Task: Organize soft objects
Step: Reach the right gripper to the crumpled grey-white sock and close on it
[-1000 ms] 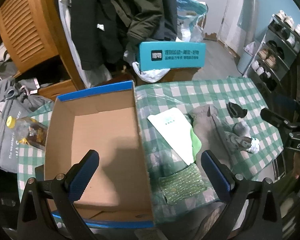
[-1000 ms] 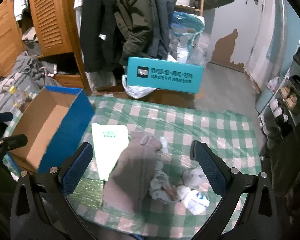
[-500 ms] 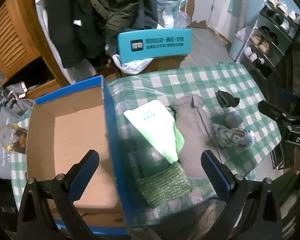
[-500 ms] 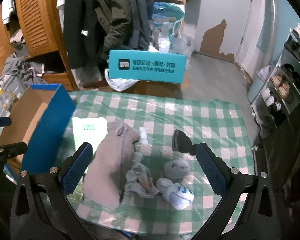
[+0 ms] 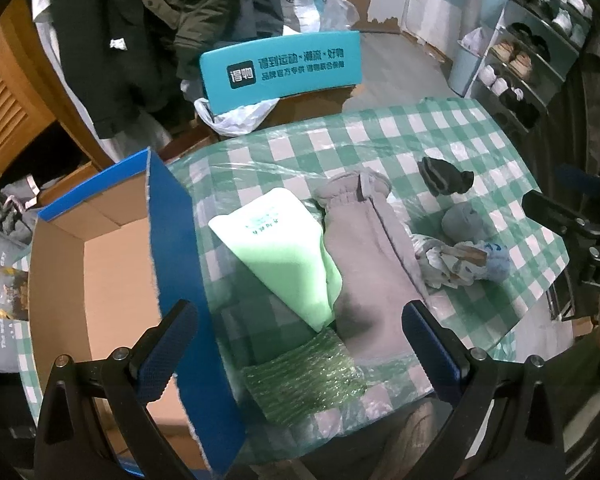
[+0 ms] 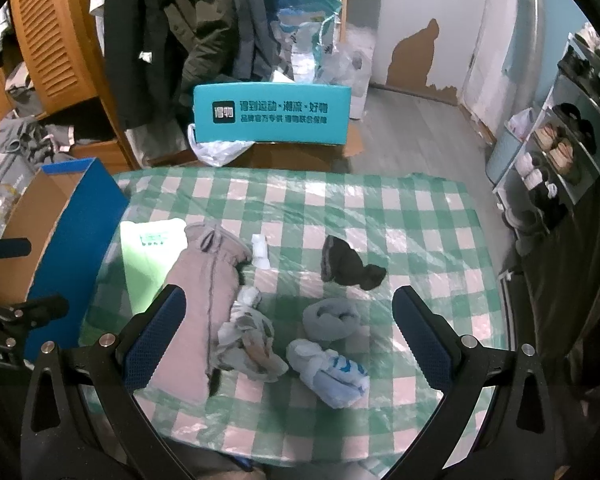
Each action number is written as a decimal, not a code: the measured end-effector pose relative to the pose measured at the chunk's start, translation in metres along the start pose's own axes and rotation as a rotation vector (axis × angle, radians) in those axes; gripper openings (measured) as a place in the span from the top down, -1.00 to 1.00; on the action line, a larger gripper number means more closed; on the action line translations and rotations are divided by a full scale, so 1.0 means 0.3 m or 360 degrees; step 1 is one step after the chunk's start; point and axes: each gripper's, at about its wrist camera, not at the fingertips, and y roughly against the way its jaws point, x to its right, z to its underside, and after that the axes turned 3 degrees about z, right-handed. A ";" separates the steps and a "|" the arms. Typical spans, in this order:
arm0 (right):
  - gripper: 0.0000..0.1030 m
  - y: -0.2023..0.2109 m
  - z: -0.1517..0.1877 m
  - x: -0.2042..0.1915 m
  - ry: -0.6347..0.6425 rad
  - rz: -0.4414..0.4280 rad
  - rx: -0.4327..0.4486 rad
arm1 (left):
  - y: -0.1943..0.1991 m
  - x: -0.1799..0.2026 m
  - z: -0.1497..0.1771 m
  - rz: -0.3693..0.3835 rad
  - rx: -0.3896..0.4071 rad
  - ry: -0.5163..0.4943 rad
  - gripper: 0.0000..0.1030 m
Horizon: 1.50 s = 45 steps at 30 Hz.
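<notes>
Room: cluttered bedroom corner, with coats hanging by a slatted wooden wardrobe, a shoe rack along one wall, and a teal sign (image 6: 270,114) standing beyond the bench.
Bench: covered in a green-and-white checked cloth (image 6: 380,208) under clear plastic film.
Landmark: open cardboard box (image 5: 100,280) with blue outer walls, empty as far as can be seen, at one end of the bench.
Soft items: pale green pouch (image 5: 284,252) just beside the box; grey folded garment (image 5: 368,252) next to it on the side away from the box, overlapping the pouch edge; green bubble-wrap pad (image 5: 304,376) at their near ends; crumpled patterned socks (image 6: 248,340), grey rolled sock (image 6: 332,322) and white-and-blue sock roll (image 6: 328,372) beyond the garment; dark sock (image 6: 348,266) farthest from the box.
Left gripper (image 5: 300,344): jaws spread wide and empty, hovering over the pouch, pad and garment, one finger over the box wall.
Right gripper (image 6: 284,340): jaws released and empty, above the sock cluster, patterned socks and both rolls between the fingers.
Risk: closing on overlapped items may lift two at once, or snag the slippery film and drag neighbours.
Risk: the left finger could knock the box wall on descent.
</notes>
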 end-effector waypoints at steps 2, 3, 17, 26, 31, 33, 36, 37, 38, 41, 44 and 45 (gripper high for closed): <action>-0.97 -0.007 0.003 0.007 -0.0008 -0.0002 -0.0013 | -0.017 0.009 -0.004 -0.0005 -0.0019 -0.0002 -1.00; -0.97 -0.011 0.005 0.010 -0.0011 -0.0003 -0.0018 | -0.023 0.014 -0.005 0.0001 -0.0021 -0.0003 -1.00; -0.97 -0.100 0.034 -0.014 0.0033 -0.0048 -0.0138 | -0.130 0.046 -0.032 0.0041 -0.0101 0.0001 -1.00; -0.97 -0.171 0.041 -0.032 0.0054 -0.0051 -0.0224 | -0.218 0.033 -0.045 0.0032 -0.0174 0.0023 -1.00; -0.97 -0.191 0.039 -0.038 0.0060 -0.0049 -0.0234 | -0.261 0.016 -0.049 0.0030 -0.0197 0.0048 -1.00; -0.97 -0.194 0.039 -0.038 0.0063 -0.0050 -0.0237 | -0.276 0.013 -0.051 0.0026 -0.0207 0.0051 -1.00; -0.97 -0.204 0.040 -0.041 0.0064 -0.0051 -0.0249 | -0.296 0.003 -0.049 0.0013 -0.0223 0.0057 -1.00; -0.97 -0.207 0.041 -0.041 0.0065 -0.0053 -0.0254 | -0.301 -0.003 -0.048 0.0009 -0.0230 0.0062 -1.00; -0.97 -0.212 0.043 -0.042 0.0067 -0.0052 -0.0260 | -0.305 -0.010 -0.047 0.0007 -0.0234 0.0068 -1.00; -0.97 -0.229 0.047 -0.048 0.0078 -0.0059 -0.0277 | -0.313 -0.033 -0.047 0.0001 -0.0242 0.0100 -1.00; -0.97 -0.247 0.051 -0.056 0.0086 -0.0055 -0.0299 | -0.318 -0.055 -0.049 -0.0005 -0.0245 0.0123 -1.00; -0.97 -0.252 0.050 -0.058 0.0089 -0.0055 -0.0304 | -0.320 -0.059 -0.049 -0.0008 -0.0246 0.0126 -1.00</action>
